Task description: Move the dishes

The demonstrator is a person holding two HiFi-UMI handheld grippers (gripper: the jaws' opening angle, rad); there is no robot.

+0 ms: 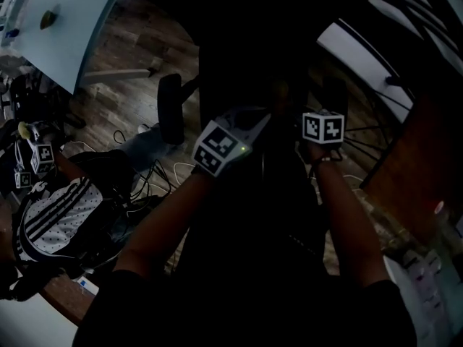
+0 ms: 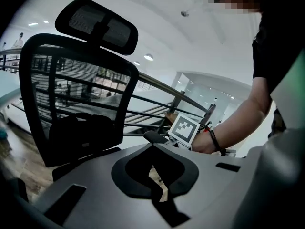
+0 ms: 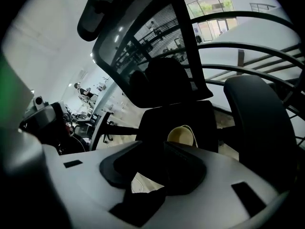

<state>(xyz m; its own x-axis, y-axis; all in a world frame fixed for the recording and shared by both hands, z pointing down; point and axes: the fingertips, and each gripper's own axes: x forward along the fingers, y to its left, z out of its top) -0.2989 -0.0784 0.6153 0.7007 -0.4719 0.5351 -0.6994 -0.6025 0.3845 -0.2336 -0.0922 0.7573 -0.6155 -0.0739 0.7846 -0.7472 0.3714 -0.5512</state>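
Cream bowl lies on black chair.

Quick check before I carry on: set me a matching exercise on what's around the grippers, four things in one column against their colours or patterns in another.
Things:
A. dish on the chair seat
B. chair back
C. floor
D. cloth bundle at the left of the head view

Looks:
1. brown wood planks
2. black with white stripes
3. cream
4. black mesh

Pairs: A-3; B-4; C-1; D-2
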